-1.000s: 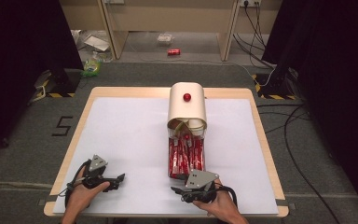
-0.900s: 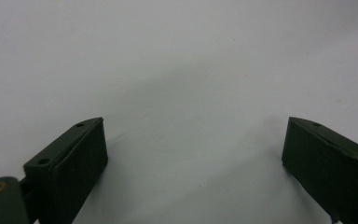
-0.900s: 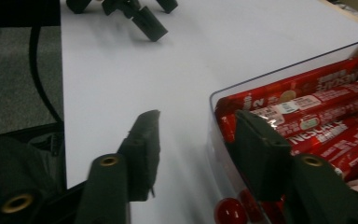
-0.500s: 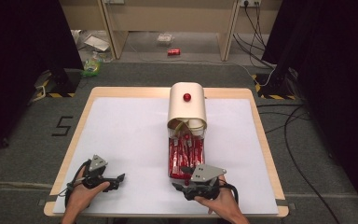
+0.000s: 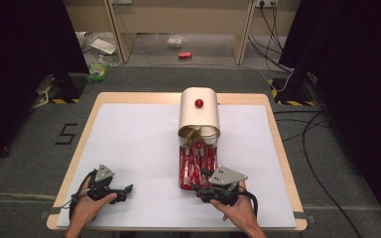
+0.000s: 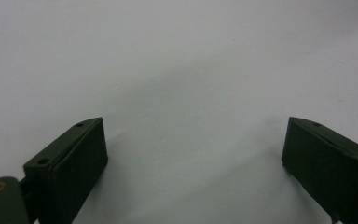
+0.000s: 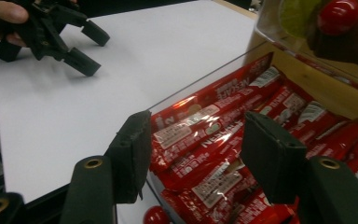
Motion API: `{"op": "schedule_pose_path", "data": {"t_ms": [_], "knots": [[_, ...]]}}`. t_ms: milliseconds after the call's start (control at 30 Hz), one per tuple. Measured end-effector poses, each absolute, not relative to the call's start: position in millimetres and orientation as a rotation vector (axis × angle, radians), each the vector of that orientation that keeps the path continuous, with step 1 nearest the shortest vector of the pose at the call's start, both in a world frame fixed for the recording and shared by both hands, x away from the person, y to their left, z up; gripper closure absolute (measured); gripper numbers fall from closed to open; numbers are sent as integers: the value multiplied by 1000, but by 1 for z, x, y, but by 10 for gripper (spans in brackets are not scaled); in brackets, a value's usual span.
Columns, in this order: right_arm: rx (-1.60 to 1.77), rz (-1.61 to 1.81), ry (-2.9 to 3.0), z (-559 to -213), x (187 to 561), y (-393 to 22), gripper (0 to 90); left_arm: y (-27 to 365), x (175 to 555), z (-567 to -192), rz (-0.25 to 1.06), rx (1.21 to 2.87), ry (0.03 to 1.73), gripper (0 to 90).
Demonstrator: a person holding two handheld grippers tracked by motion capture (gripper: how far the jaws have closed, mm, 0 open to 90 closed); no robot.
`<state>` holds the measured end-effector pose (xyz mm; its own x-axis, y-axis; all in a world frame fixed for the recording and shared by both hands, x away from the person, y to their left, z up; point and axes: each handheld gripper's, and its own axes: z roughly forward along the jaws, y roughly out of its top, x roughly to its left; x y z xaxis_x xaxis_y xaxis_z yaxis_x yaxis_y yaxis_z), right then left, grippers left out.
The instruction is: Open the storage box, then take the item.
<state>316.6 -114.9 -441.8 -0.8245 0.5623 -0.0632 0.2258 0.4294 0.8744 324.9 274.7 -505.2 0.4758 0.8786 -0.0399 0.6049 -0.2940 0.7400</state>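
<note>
High view: the clear tray of red snack bars (image 5: 194, 166) is drawn out from the cream dispenser (image 5: 199, 115) for access; the right gripper (image 5: 201, 184) is held at its near end.

Left gripper view: jaws apart over bare worktop (image 6: 177, 70).

Right gripper view: jaws, just widened, are spread over the bars (image 7: 205, 140), nothing clamped.

left gripper (image 5: 124, 190) low, jaws wide apart, nothing between. right gripper (image 5: 198, 182) jaws just closing slightly, parted, gripping nothing.
</note>
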Motion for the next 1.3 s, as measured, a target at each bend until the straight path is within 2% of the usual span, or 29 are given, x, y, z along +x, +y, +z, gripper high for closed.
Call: {"op": "schedule_pose_path", "data": {"t_ms": [1300], "knots": [[756,1237,2298,-439,339,-120,464,274,325,-505,496,2020,1227,56]]}}
